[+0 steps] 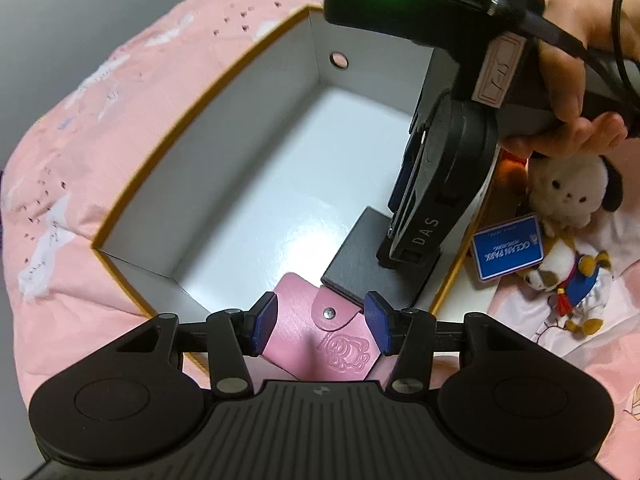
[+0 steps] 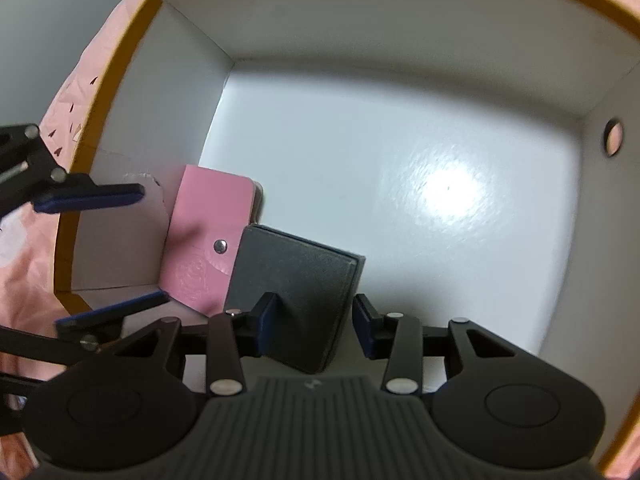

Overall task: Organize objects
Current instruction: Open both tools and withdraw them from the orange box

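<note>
A white box with an orange rim [image 1: 168, 128] sits on a pink bedspread. Inside it a pink snap wallet [image 1: 320, 344] leans in the near corner, next to a flat black case [image 1: 360, 264]. My left gripper [image 1: 320, 326] is open, its blue pads either side of the wallet without touching it. My right gripper [image 2: 312, 328] is open over the black case [image 2: 296, 276], pads apart from its edges. The right wrist view also shows the wallet [image 2: 208, 236], the box rim [image 2: 132, 28] and the left gripper [image 2: 132, 244]. The right gripper's body reaches down into the box in the left wrist view [image 1: 436, 184].
Outside the box's right wall lie a white plush dog [image 1: 568, 196], a blue Ocean Park tag [image 1: 508, 248] and a small plush in blue clothes [image 1: 576, 292]. A finger hole [image 1: 338, 60] pierces the far wall. The pink bedspread [image 1: 100, 100] surrounds the box.
</note>
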`<state>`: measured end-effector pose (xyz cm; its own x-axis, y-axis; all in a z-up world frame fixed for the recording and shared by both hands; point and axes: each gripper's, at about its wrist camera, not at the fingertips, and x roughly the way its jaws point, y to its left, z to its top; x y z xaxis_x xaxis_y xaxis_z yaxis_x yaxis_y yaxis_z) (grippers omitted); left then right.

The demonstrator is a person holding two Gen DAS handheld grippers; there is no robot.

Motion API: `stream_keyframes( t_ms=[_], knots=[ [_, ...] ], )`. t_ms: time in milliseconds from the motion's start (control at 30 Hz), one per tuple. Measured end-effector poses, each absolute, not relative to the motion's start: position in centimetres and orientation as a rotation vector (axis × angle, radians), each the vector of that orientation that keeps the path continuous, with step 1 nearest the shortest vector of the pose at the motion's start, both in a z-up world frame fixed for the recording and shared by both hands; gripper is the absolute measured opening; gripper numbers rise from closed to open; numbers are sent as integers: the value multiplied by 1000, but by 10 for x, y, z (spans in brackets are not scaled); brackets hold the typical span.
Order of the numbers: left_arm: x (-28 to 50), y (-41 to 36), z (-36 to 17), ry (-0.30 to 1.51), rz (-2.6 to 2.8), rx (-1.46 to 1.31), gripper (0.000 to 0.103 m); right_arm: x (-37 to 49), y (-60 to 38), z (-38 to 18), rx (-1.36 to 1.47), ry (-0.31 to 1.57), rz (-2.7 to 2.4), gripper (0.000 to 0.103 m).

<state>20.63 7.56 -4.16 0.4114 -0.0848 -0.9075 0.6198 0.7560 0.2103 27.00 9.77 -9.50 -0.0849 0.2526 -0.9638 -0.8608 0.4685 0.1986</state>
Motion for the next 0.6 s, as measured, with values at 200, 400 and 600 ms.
stream_keyframes(
  t_ms=[200,400,600],
  knots=[
    [188,70,-24,1009,-443,555,59,251,83,-59,-584,1175,1051,45],
    [160,62,-4,972,-410,534,59,231,56,-26,-512,1069,1094,53],
    [131,59,16,949,-361,461,59,207,19,3,-465,966,1128,61]
  ],
)
